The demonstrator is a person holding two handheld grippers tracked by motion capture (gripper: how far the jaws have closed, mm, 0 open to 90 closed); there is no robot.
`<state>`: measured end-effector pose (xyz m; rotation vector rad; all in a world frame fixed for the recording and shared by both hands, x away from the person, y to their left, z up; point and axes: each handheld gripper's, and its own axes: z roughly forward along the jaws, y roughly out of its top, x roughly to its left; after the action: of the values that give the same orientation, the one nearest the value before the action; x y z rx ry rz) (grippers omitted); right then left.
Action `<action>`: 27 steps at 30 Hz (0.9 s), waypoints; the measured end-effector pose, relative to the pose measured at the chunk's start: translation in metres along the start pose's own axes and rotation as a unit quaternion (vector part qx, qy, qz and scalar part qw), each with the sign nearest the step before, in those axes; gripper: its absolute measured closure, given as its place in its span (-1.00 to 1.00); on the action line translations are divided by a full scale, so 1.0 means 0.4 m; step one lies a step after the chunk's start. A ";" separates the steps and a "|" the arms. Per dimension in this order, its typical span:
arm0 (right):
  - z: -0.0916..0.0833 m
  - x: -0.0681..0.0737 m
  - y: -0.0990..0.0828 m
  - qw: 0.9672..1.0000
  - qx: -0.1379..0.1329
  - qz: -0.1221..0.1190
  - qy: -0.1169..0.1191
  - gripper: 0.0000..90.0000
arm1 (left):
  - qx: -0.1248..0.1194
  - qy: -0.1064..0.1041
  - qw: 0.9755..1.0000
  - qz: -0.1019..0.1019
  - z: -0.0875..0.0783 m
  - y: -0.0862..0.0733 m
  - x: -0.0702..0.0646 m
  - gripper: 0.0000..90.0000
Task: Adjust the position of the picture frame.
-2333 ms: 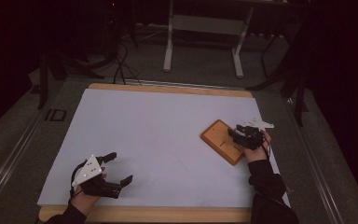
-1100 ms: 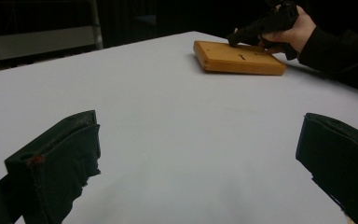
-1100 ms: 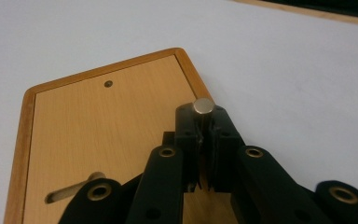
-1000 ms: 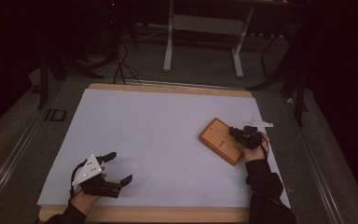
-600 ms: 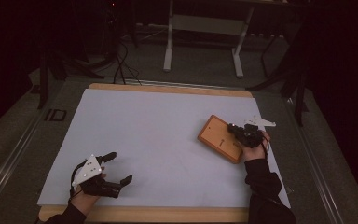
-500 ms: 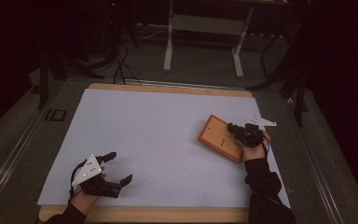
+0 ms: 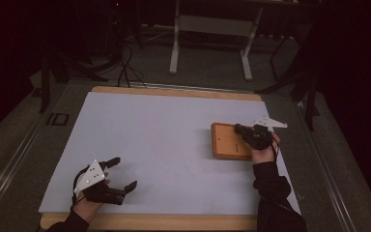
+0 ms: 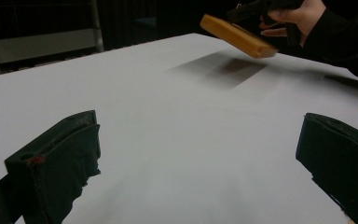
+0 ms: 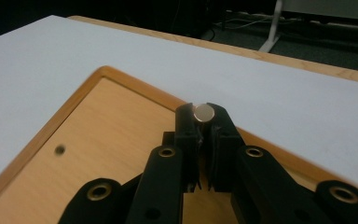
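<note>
The right gripper [image 7: 245, 131] now lifts the wooden board [image 7: 228, 141] by its metal peg [image 9: 203, 112]; the left gripper [image 7: 121, 173] rests, jaws wide.

Wooden table [image 7: 174, 91], white sheet [image 7: 164, 145] covering top, wood edge exposed around.

An orange-brown wooden board [image 7: 229, 141] with a paler centre, black tools, a white table sheet [image 7: 164, 140].
</note>
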<state>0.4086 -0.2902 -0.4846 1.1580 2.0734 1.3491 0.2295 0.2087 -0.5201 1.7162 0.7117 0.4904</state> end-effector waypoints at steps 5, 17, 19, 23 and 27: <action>-0.002 0.019 0.017 1.000 0.001 -0.006 0.008 0.88 | -0.001 -0.001 1.000 0.000 0.000 0.000 0.000 -1.00; 0.000 0.062 0.042 1.000 -0.008 -0.018 0.025 0.88 | -0.002 0.000 1.000 -0.001 0.000 0.000 0.000 -1.00; -0.002 0.078 0.046 0.999 -0.009 -0.024 0.031 0.88 | -0.002 0.000 1.000 -0.001 0.000 0.000 0.000 -1.00; -0.006 0.116 0.057 0.998 -0.015 -0.038 0.047 0.88 | -0.001 0.001 1.000 -0.001 -0.001 0.001 0.000 -1.00; -0.011 0.157 0.068 0.996 -0.023 -0.051 0.064 0.88 | -0.002 0.000 1.000 -0.002 0.000 0.000 0.000 -1.00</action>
<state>0.3809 -0.2363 -0.4523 0.9567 2.1453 1.4486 0.2294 0.2088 -0.5200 1.7116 0.7136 0.4901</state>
